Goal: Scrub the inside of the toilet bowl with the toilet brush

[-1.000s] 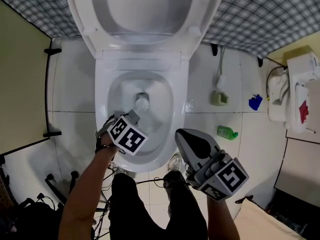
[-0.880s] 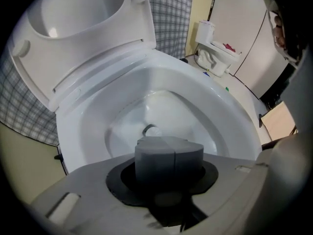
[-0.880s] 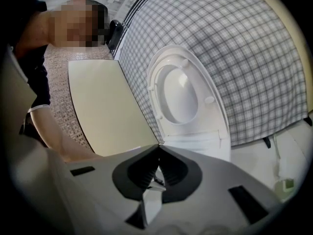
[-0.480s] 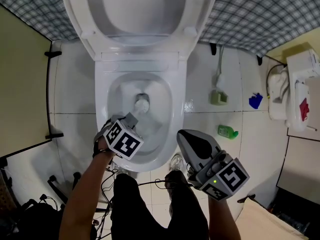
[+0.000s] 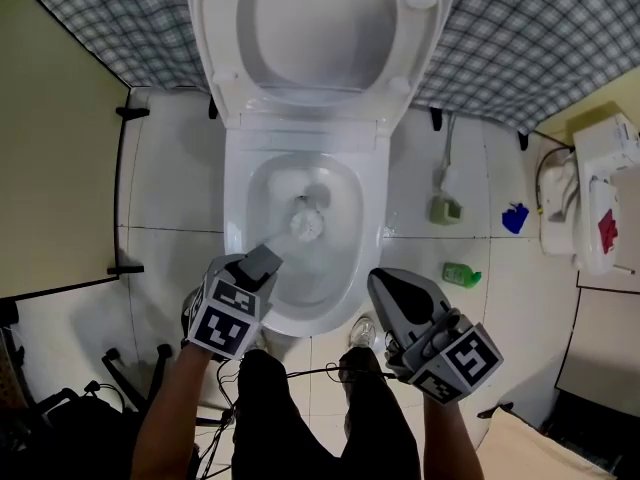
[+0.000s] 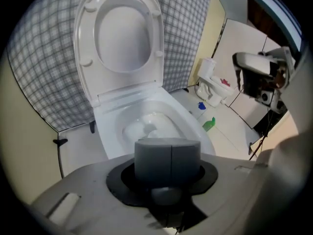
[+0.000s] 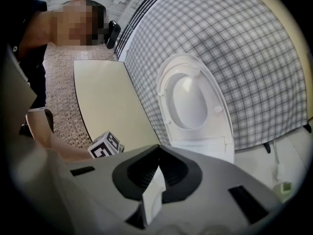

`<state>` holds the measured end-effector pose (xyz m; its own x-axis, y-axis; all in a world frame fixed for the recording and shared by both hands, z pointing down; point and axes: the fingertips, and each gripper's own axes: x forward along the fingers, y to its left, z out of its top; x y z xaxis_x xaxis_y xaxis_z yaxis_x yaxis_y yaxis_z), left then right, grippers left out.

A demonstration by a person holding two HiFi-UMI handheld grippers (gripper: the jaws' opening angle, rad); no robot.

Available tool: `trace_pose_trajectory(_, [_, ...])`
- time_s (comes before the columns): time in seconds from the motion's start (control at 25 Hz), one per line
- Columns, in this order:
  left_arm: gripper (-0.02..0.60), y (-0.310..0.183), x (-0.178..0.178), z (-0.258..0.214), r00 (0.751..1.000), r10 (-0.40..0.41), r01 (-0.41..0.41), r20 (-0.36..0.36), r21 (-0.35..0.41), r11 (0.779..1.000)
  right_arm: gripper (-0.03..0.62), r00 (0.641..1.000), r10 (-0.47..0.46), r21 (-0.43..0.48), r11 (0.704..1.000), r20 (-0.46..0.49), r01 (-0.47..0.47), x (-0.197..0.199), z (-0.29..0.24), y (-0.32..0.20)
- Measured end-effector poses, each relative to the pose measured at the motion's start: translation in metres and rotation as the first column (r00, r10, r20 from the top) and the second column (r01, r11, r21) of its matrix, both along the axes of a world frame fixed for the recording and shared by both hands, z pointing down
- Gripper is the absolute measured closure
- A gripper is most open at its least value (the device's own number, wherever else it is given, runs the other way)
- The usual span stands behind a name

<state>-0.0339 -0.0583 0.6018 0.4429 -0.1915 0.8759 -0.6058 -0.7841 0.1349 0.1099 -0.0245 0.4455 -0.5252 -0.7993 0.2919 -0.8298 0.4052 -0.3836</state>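
You are working with a long toilet brush (image 5: 285,243) that is probably light and fairly stiff: a rigid shaft under a thick grey cylindrical grip (image 6: 167,155), ending in a white bristle head (image 5: 307,225). The head is likely giving a little when pressed and is probably wet. The plastic may be slippery, and the brush's length is giving the head leverage against your hold. The grey grip is the sensible place to take it, square across its width and well up from the wet end.

Your left gripper (image 6: 167,173) is doing just that. Its jaws are standing partly apart and clamping the grey grip between them, with the shaft running down into the white ceramic toilet bowl (image 5: 238,218). The bristle head is sitting inside the bowl near its middle. Whether it is touching the porcelain you cannot tell from here.

Your right gripper (image 5: 378,280) is hovering beside the bowl's front right rim. Its jaws are meeting at the tip and gripping nothing.
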Motion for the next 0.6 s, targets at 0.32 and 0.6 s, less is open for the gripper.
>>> trace_pose_trajectory(0.32, [0.419,0.002,-0.049,-0.099,0.974,-0.111,0.134,-0.196,0.106,0.985,0.594,0.999,-0.034,0.036,0.999,-0.005,0.034,-0.034,-0.025,0.004])
trace_pose_trajectory(0.6, [0.419,0.003,-0.125,-0.145,0.899,-0.284,0.354,-0.333,0.17,0.92,0.594,0.993,-0.113,0.068,0.991,-0.021,0.114,-0.076,-0.04,-0.004])
